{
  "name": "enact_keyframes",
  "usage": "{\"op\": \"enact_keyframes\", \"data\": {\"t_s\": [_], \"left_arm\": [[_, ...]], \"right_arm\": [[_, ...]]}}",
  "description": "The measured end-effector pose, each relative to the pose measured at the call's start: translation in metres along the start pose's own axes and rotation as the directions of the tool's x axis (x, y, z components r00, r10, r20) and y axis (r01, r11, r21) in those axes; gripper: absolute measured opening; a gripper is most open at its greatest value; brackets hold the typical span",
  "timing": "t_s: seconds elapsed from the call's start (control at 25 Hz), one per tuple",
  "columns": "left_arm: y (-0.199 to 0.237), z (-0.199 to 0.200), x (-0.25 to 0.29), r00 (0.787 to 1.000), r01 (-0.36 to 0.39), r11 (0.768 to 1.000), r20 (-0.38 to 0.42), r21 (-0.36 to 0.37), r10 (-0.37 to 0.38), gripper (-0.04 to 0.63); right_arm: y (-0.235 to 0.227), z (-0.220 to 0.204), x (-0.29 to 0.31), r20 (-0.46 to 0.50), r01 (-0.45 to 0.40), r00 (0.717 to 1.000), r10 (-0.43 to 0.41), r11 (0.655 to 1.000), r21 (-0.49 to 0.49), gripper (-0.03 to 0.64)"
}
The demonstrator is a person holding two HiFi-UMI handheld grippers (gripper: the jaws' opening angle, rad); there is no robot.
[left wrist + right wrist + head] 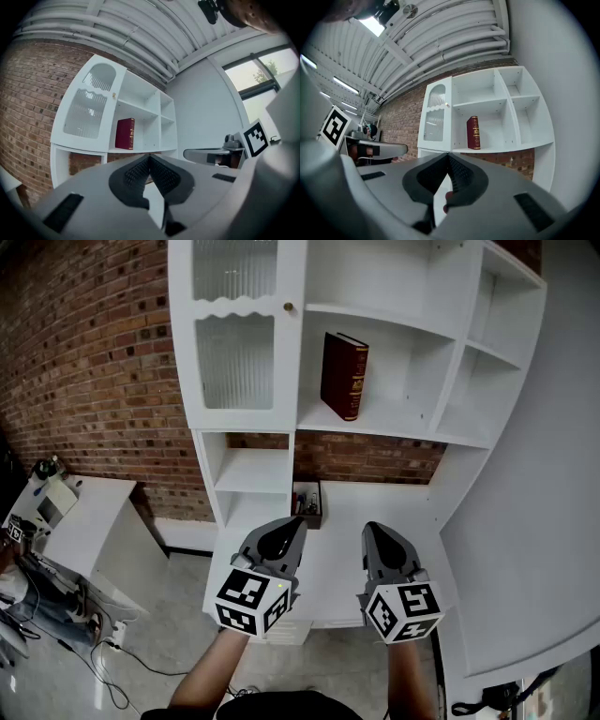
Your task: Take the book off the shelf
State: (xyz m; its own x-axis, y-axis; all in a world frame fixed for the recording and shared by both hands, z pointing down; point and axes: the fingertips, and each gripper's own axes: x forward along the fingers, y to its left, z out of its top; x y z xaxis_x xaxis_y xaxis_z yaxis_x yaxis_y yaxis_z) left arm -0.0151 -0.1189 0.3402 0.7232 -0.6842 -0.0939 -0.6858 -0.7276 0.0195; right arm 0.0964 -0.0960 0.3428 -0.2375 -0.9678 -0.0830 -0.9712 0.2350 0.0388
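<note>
Dark red hardback book point(344, 376) with gilt bands on the spine stands upright on its own, spine outward. It sits toward the left end of the shelf board in the white open-fronted shelf unit point(394, 432), a small gap off the compartment's left wall. Nothing else is on that board. Just left of it is a ribbed-glass cabinet door point(234, 362) with a small knob.

Below the shelf is the unit's white desk surface point(375, 498), with a small dark box point(307, 503) at its back left corner. Red brick wall point(84, 381) behind and to the left.

Left gripper point(294, 524): jaws pressed together, nothing between them. It is held low over the front edge of the desk surface, well apart from the book.

Right gripper point(372, 531): same, jaws together and empty. It is level with the left one and points up toward the shelf.

Progress, as judged: nothing done yet. The book is untouched and in place. What is left is the whole job: raise a gripper to the shelf, spread the jaws, pinch the book across its covers and draw it out past the front edge. With nothing beside it, it may tip if nudged.
</note>
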Motion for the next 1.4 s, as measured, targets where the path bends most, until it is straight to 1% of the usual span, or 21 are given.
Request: {"op": "enact_keyframes", "data": {"t_s": [0.12,0.28,0.6,0.84,1.16,1.4], "left_arm": [[-0.001,-0.001,0.001,1.000,0.007,1.000,0.000,-0.015,-0.007,0.008],[-0.003,-0.002,0.000,1.000,0.011,1.000,-0.006,-0.012,-0.012,0.008],[-0.017,-0.004,0.004,1.000,0.009,1.000,-0.005,-0.017,-0.009,0.008],[-0.032,-0.008,0.012,1.000,0.000,1.000,-0.006,-0.006,0.000,0.008],[-0.052,-0.008,0.040,1.000,-0.006,1.000,-0.001,-0.001,0.006,0.008],[-0.061,-0.020,0.053,1.000,-0.017,1.000,-0.025,0.010,0.017,0.008]], "right_arm": [[0.000,-0.001,-0.001,0.006,0.000,1.000,0.000,1.000,0.006,0.014],[0.000,0.000,-0.003,0.017,-0.005,1.000,0.005,1.000,0.030,0.012],[-0.006,-0.003,-0.011,0.012,-0.020,1.000,0.019,1.000,0.020,0.014],[-0.020,-0.007,-0.017,0.010,-0.032,0.999,0.032,0.999,0.018,0.014],[-0.046,-0.019,-0.023,-0.014,-0.053,0.999,0.053,0.999,0.013,0.014],[-0.060,-0.027,-0.020,-0.020,-0.067,0.998,0.068,0.997,0.035,0.014]]}}
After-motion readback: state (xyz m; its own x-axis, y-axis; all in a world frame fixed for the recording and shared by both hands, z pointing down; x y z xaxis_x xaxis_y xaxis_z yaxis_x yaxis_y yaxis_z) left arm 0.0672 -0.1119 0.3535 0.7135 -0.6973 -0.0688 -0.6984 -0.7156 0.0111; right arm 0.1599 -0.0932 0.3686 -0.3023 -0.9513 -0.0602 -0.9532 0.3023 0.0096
